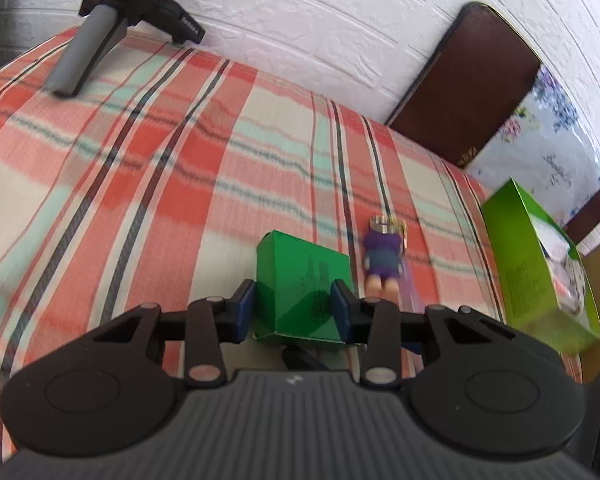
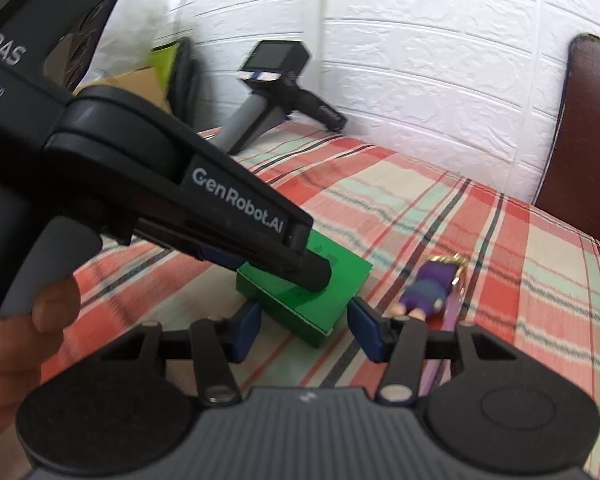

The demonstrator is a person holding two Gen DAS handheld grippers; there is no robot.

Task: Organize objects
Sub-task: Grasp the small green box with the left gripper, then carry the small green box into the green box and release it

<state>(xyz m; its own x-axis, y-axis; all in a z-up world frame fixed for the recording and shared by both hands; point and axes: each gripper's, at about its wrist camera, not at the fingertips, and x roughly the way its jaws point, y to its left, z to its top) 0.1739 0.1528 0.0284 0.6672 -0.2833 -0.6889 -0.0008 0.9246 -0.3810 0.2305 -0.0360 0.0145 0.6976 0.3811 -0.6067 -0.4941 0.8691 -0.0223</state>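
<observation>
A small dark green box (image 1: 304,292) lies on the plaid cloth (image 1: 140,168). My left gripper (image 1: 296,312) is shut on the green box, a blue pad against each side. In the right wrist view the same box (image 2: 320,300) lies under the left gripper's black body (image 2: 180,184). My right gripper (image 2: 304,330) is open, with its pads on either side of the box's near corner and apart from it. A small purple doll keychain (image 1: 382,256) lies just right of the box; it also shows in the right wrist view (image 2: 430,286).
A larger bright green carton (image 1: 540,268) stands at the right edge of the cloth. A black and grey handheld device (image 1: 112,20) rests on the cloth at the far left against the white brick wall (image 1: 320,20). A dark brown headboard (image 1: 460,80) stands at the back right.
</observation>
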